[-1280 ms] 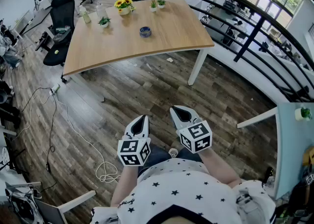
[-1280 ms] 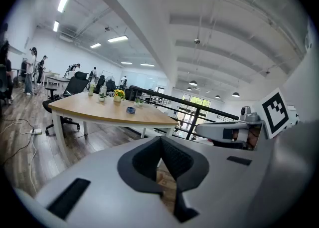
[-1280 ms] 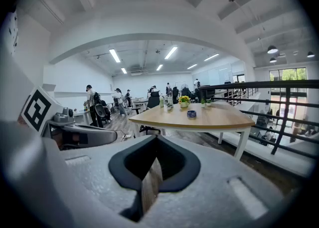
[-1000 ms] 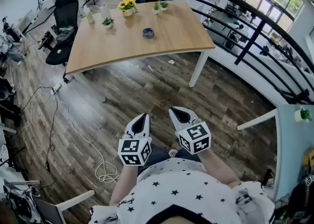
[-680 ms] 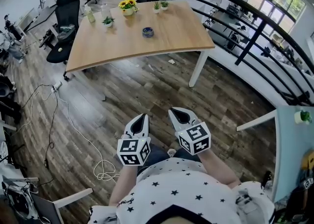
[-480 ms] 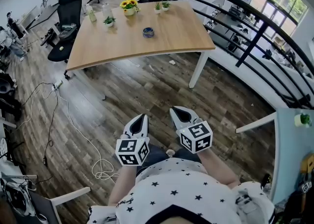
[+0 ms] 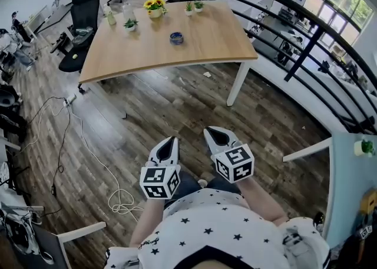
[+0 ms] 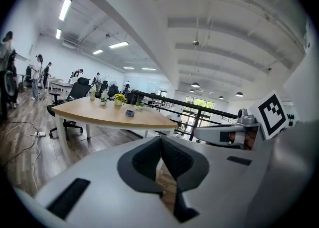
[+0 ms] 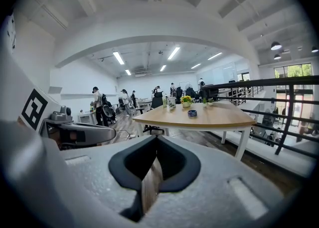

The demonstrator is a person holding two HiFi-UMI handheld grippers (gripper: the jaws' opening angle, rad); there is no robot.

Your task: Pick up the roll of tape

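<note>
A blue roll of tape [image 7: 175, 38] lies on a wooden table [image 7: 206, 44] far ahead of me; it is small in the left gripper view as tape [image 8: 129, 114] and in the right gripper view as tape [image 9: 192, 113]. My left gripper [image 7: 172, 142] and right gripper [image 7: 208, 132] hang side by side over the plank floor, close to my body, well short of the table. Both point toward the table, jaws shut with nothing between them. In their own views the left gripper [image 8: 161, 139] and right gripper [image 9: 156, 139] show pads meeting.
On the table stand a pot of yellow flowers [image 7: 153, 6], small green plants [image 7: 126, 25] and bottles [image 7: 110, 17]. Black office chairs [image 7: 79, 23] sit at its left. A white cable [image 7: 88, 156] snakes over the floor. A dark railing [image 7: 306, 32] runs along the right.
Both grippers and my view have drifted slightly toward the table; the table sits a little nearer in the head view. Jaws stay shut.
</note>
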